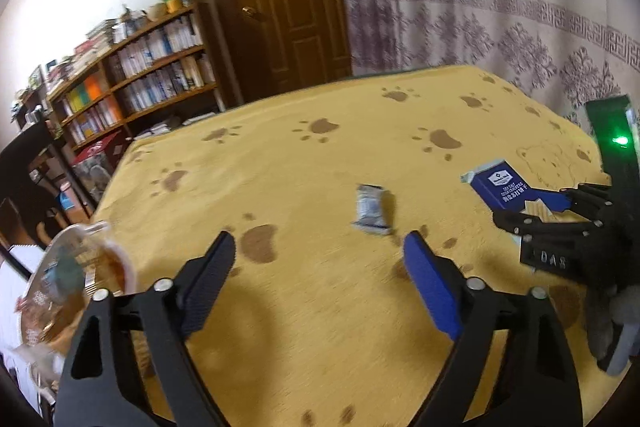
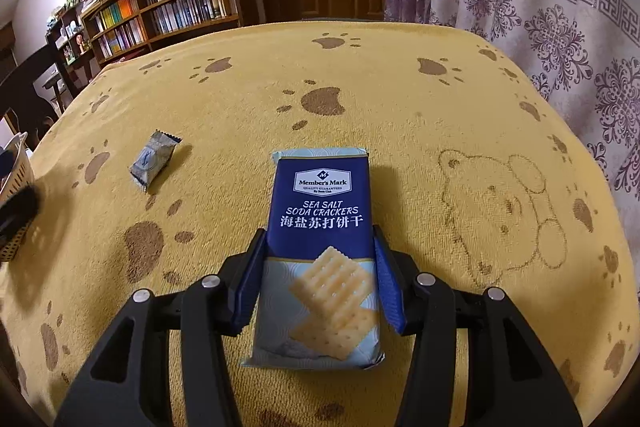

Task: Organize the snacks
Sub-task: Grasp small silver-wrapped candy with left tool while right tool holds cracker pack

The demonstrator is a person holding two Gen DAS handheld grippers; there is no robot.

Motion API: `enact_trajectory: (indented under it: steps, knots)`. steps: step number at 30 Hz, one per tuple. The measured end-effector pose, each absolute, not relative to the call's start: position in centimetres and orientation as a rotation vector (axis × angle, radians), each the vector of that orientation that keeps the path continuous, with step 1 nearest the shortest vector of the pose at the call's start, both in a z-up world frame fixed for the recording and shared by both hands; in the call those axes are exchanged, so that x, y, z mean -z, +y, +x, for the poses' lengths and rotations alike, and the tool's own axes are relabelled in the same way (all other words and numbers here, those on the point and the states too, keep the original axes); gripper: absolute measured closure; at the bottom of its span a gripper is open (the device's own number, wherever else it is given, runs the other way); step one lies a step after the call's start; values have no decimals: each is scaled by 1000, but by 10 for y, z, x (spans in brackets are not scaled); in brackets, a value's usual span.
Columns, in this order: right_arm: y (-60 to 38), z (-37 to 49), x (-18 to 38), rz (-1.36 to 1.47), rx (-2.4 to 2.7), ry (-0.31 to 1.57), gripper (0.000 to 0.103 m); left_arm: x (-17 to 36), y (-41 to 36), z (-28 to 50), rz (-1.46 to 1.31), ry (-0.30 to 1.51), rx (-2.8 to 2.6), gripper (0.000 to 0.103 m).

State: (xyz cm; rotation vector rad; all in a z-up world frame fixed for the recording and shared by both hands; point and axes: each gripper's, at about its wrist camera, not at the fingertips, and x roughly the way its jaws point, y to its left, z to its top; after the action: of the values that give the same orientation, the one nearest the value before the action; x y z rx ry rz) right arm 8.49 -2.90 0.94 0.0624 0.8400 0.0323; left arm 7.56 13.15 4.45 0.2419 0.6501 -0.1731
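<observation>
right tool (image 2: 320, 267): pinching cracker pack (image 2: 320, 227), which lies on the yellow cloth (image 2: 400, 107) | left tool (image 1: 320, 267): spread, holding nothing | small wrapped snack (image 1: 372, 209): left of cracker pack, apart

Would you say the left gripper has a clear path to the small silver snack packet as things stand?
Probably yes: the left gripper is open and pointed toward the small silver packet, with only bare yellow cloth between them. The right gripper is off to the side.
</observation>
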Motion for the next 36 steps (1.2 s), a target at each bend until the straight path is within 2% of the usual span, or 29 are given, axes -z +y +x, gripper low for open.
enact_trajectory:
  steps: [6,10,14,16,19,31,36]
  knots:
    - [-36,84,-9,103,-54,833,52,-20,112,117,239,734,205,42]
    - [-36,84,-9,105,-55,832,52,-8,111,139,221,779,206,48]
    - [-36,84,-9,108,-57,830,52,0,112,155,179,822,209,62]
    - [-36,84,-9,107,-56,830,52,1,111,157,173,818,210,63]
    - [-37,84,-9,106,-56,830,52,1,107,156,179,814,224,74]
    - [-38,84,-9,104,-55,830,52,-13,110,128,145,772,241,86]
    - [-37,84,-9,107,-56,829,52,-26,108,111,155,734,262,87]
